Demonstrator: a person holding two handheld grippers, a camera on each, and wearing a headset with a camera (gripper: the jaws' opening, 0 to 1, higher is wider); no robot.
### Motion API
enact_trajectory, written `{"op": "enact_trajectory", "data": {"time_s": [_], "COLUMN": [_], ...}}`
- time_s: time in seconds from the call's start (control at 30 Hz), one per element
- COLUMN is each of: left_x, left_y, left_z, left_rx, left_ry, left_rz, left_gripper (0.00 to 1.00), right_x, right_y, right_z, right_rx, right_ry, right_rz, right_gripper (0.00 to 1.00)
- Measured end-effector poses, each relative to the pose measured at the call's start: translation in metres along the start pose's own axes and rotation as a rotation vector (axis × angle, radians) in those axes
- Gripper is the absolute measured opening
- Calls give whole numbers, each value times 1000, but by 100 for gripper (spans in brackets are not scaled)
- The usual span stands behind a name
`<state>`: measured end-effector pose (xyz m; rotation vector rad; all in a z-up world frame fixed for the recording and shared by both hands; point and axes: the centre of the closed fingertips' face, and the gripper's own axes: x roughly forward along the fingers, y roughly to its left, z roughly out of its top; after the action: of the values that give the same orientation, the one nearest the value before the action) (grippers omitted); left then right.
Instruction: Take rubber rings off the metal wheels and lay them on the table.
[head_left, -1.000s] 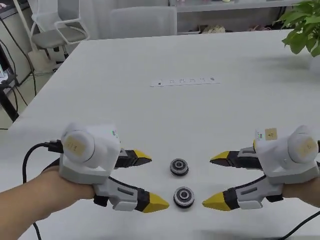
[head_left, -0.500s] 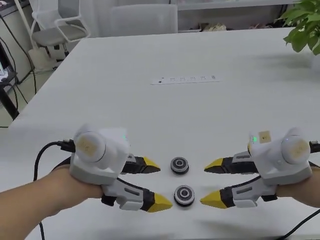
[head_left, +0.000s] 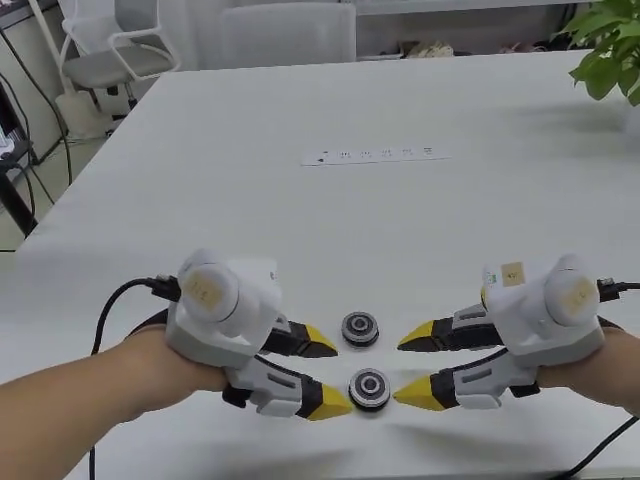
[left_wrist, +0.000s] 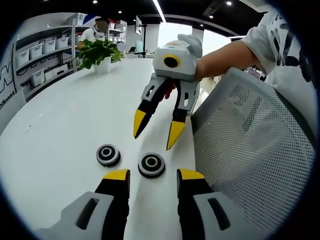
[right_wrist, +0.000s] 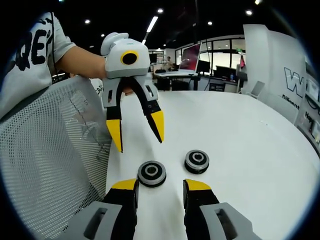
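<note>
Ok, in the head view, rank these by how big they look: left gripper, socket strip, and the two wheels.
1. left gripper: largest, though it is also nearest the camera.
2. socket strip: long but thin, and farther off.
3. near wheel and far wheel: they look alike, so not ranked.
</note>
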<state>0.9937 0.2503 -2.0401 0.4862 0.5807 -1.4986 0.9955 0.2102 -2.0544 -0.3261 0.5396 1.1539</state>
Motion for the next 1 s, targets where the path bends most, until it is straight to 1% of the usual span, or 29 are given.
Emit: {"op": "enact_trajectory", "data": {"time_s": [0.13,0.23,0.37,0.53,0.67,0.8,0.87,0.9,0.93,1.0], "left_x": [5,10,17,23,27,30,32,33,32,33], "left_y": [2,1,-1,-2,-2,-2,-2,-2,-2,-1], "left_z": [-1,-1,-2,0,1,-1,-1,-1,-2,-1], "left_rx": [-5,-13,-8,-14,-38,-42,-32,-24,-29,-19], "left_ry": [6,12,23,24,17,20,22,15,19,13], "left_rz": [-7,-15,-23,-25,-31,-21,-17,-16,-17,-7], "left_gripper": [30,29,27,22,21,18,16,16,15,13], "right_x": [2,3,4,4,3,3,3,3,3,3], "right_y": [1,2,2,3,3,5,4,5,5,5], "right_z": [-1,-2,-3,-10,-12,-12,-13,-13,-13,-13], "right_rx": [3,5,13,16,26,27,27,29,29,26], "right_ry": [-1,2,0,13,11,11,11,11,11,15], "right_rz": [9,12,12,14,14,15,14,15,16,16], "right_gripper": [33,33,33,34,33,34,34,34,33,33]}}
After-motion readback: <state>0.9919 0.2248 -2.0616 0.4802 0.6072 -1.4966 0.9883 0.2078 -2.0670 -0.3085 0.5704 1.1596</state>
